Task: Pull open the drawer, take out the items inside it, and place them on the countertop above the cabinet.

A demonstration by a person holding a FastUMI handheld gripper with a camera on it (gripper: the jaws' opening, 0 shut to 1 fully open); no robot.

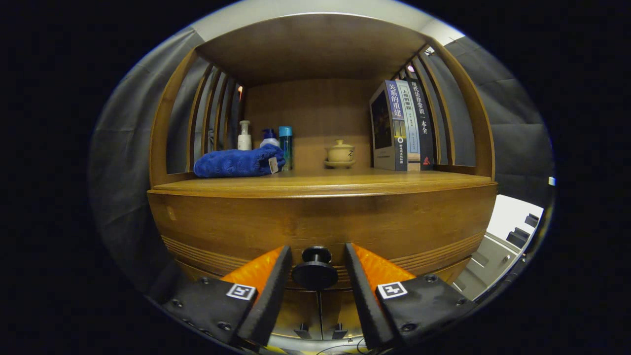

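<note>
From my seat at the remote feed, the gripper (315, 254) sits with its fingers spread, one on each side of the dark round knob (315, 268) on the drawer (320, 224) — a gap shows on both sides of the knob, so neither finger presses on it. The drawer front fills the band under the countertop (320, 185), and I see no opening between the two, so the drawer looks closed and whatever is inside is hidden from me.

On the countertop, a folded blue towel (238, 162) lies to the left with a small tag at its end. Behind it stand a white pump bottle (244, 135), a second bottle with a blue cap (269, 137) that the towel partly covers, and a slim teal bottle (285, 147). A small lidded cup on a saucer (339, 153) sits near the back panel, and three upright books (402, 125) lean against the slatted right side.

Below the knob, the cabinet's lower part is cut off by the gripper's body — I can make out only a thin vertical seam and two small dark fittings. To the right, past the cabinet, pale shapes are too distorted for me to identify.
</note>
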